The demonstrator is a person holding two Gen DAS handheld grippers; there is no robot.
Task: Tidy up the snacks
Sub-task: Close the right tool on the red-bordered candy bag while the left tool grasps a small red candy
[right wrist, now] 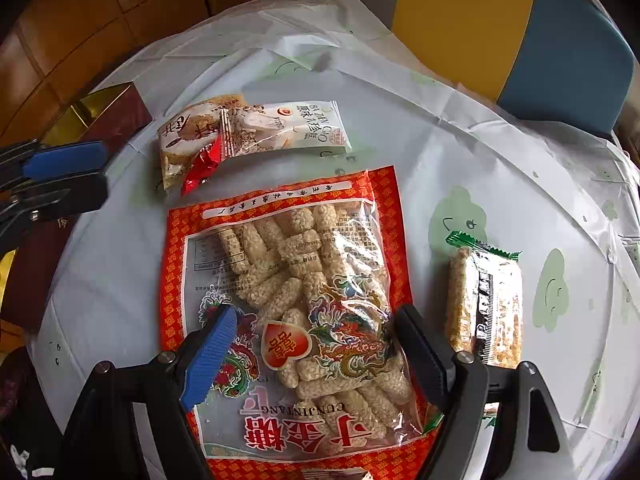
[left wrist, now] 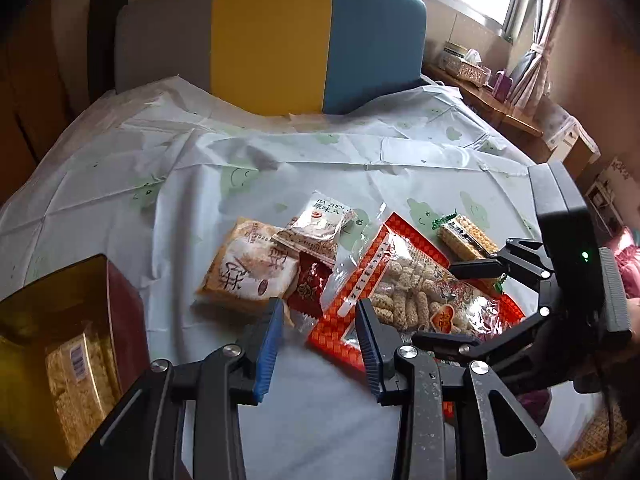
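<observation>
Left gripper [left wrist: 320, 336]: jaws partly spread, nothing between them, above the table's cloth [left wrist: 120, 184] near the box [left wrist: 72, 336].
Right gripper [right wrist: 316, 344]: jaws wide apart, straddling the red bag [right wrist: 288, 264] of puffed sticks; pads clear of it.
Red bag: flat at table centre.
Green bar [right wrist: 486, 304]: just right of the bag.
Small packets [right wrist: 248, 132]: piled beyond it.
Box: left edge, a packet inside.

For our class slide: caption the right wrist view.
Right gripper open over the red bag of rice sticks on the table.
</observation>
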